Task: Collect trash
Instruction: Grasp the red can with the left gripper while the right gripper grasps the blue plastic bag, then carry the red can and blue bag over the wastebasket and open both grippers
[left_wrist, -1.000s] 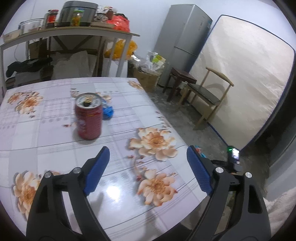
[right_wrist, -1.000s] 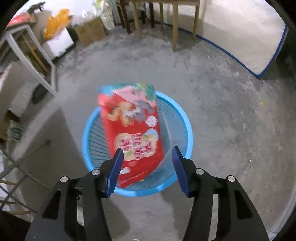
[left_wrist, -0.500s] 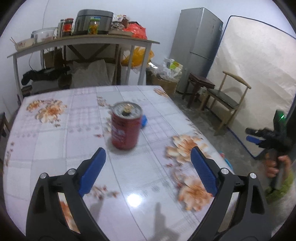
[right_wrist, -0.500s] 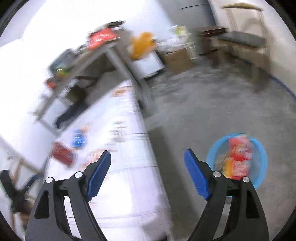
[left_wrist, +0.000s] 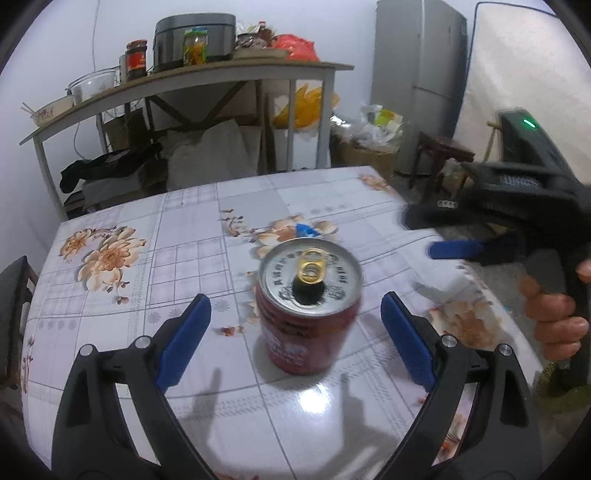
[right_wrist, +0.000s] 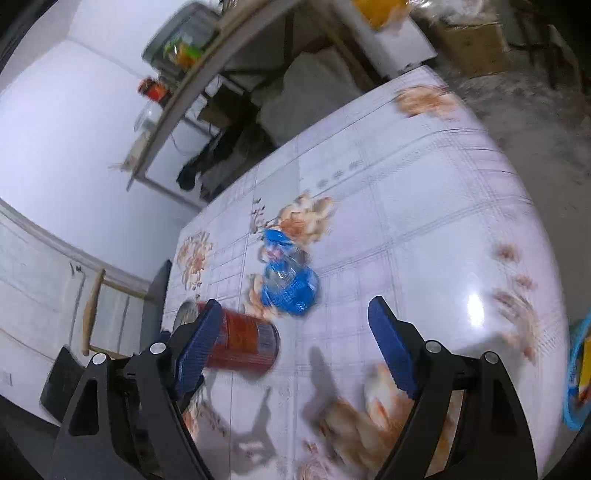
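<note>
A red drink can (left_wrist: 309, 314) stands upright on the floral table (left_wrist: 184, 236), its top open. My left gripper (left_wrist: 295, 334) is open, its blue pads on either side of the can, not touching. A crumpled blue wrapper (right_wrist: 290, 278) lies on the table beyond the can; only a bit of it shows in the left wrist view (left_wrist: 306, 230). My right gripper (right_wrist: 291, 345) is open and empty above the table, facing the wrapper; it also shows in the left wrist view (left_wrist: 458, 249). The can shows in the right wrist view (right_wrist: 243, 341), partly behind the left pad.
A blue basket (right_wrist: 576, 373) holding a red bag sits on the floor past the table's right edge. A cluttered wooden shelf (left_wrist: 184, 77) stands behind the table. A grey fridge (left_wrist: 417, 85), a stool (left_wrist: 443, 155) and a cardboard box (left_wrist: 365, 158) are at the back right.
My right gripper released the red bag into the basket, opened wider, and swung up to the table. My left gripper moved forward until its pads flank the can.
</note>
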